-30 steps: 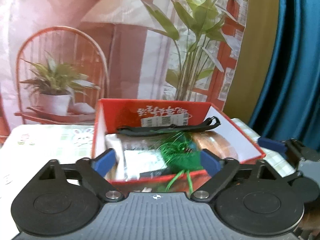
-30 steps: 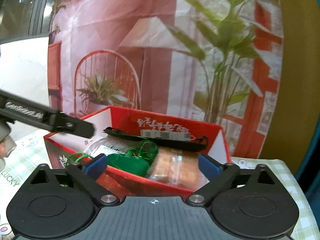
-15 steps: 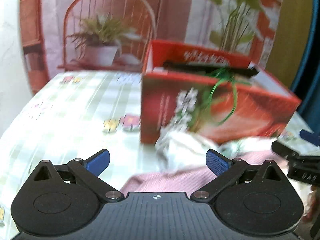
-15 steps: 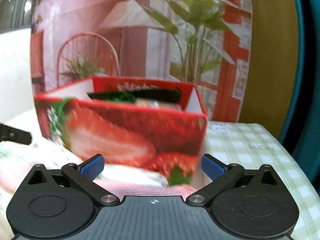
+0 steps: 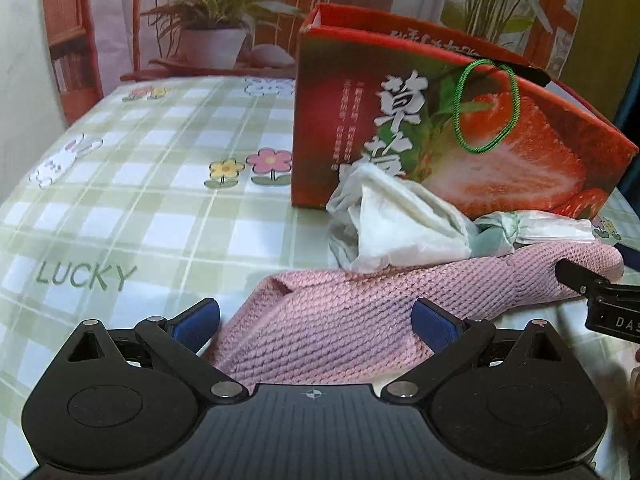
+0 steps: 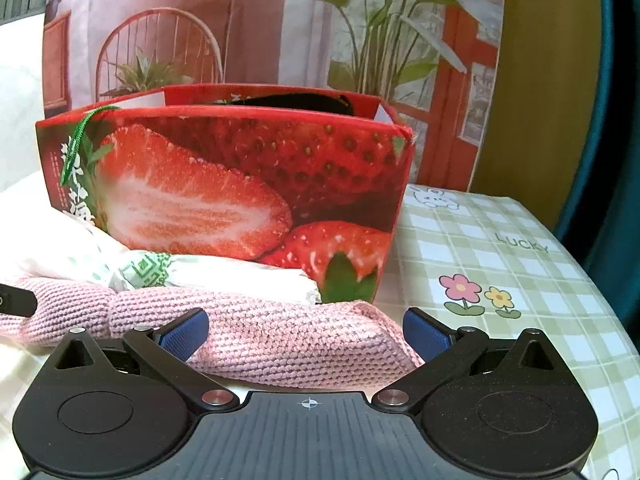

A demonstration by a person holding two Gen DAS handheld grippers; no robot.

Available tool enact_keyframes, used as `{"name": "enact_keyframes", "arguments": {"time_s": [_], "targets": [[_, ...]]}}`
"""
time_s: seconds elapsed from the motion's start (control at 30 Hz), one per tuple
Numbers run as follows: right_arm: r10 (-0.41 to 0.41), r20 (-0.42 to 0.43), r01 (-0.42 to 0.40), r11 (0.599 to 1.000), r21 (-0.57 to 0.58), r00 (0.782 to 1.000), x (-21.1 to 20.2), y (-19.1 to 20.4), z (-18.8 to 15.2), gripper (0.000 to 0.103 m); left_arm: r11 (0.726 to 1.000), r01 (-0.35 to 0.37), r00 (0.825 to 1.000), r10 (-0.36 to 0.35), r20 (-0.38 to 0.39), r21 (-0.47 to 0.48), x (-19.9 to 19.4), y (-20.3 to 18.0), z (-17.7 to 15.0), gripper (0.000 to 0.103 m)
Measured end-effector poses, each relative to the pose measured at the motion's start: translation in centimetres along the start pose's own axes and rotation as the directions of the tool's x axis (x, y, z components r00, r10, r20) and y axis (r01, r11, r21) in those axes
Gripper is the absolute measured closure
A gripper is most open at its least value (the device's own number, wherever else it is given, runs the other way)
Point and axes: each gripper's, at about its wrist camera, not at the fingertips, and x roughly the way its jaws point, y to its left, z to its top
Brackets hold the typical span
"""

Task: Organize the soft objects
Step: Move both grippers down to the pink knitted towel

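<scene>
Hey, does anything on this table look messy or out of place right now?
Yes. A green cord dangles over the strawberry box's front wall. Crumpled white bags and a pink knitted cloth lie loose on the tablecloth before it.

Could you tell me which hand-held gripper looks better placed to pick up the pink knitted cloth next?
Either could, but probably the left hand-held gripper: it is open with the pink knitted cloth's bunched end between its fingers. The right hand-held gripper, also open, straddles a flatter stretch.

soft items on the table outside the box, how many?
2. A pink knitted cloth lies across the front, between both open tongs. A crumpled white bag sits behind it, against the strawberry box. The cloth may hide more.
</scene>
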Motion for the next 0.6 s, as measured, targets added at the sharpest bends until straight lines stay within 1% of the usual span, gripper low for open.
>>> {"name": "enact_keyframes", "arguments": {"time_s": [0.07,0.17,0.33,0.4,0.53,0.6], "targets": [[0.005,-0.023,-0.005,1.0,0.001,1.0,0.4,0.1,0.2,0.0,1.0,0.005,1.0,-0.005,0.007,-0.014,0.1,0.3,-0.3,0.0],[0.015,-0.035,-0.015,1.0,0.011,0.999,0.5,0.1,0.1,0.0,1.0,-0.007,1.0,0.007,0.013,-0.001,0.1,0.2,-0.5,0.0],[0.035,-0.062,-0.034,0.999,0.031,0.997,0.9,-0.2,0.2,0.0,1.0,-0.015,1.0,0.015,0.027,-0.005,0.3,-0.1,-0.6,0.0],[0.046,-0.074,-0.042,0.998,0.046,0.996,1.3,-0.5,0.3,0.0,1.0,-0.025,0.999,0.026,0.026,-0.002,0.1,-0.5,-1.0,0.0],[0.093,-0.107,-0.081,0.991,0.11,0.99,2.1,-1.5,0.4,0.0,1.0,-0.02,1.0,0.02,0.023,-0.002,0.1,-0.6,-1.0,0.0],[0.097,-0.106,-0.085,0.99,0.11,0.99,2.1,-1.6,0.3,0.0,1.0,-0.02,0.999,0.02,0.027,0.0,0.1,-0.5,-1.0,0.0]]}}
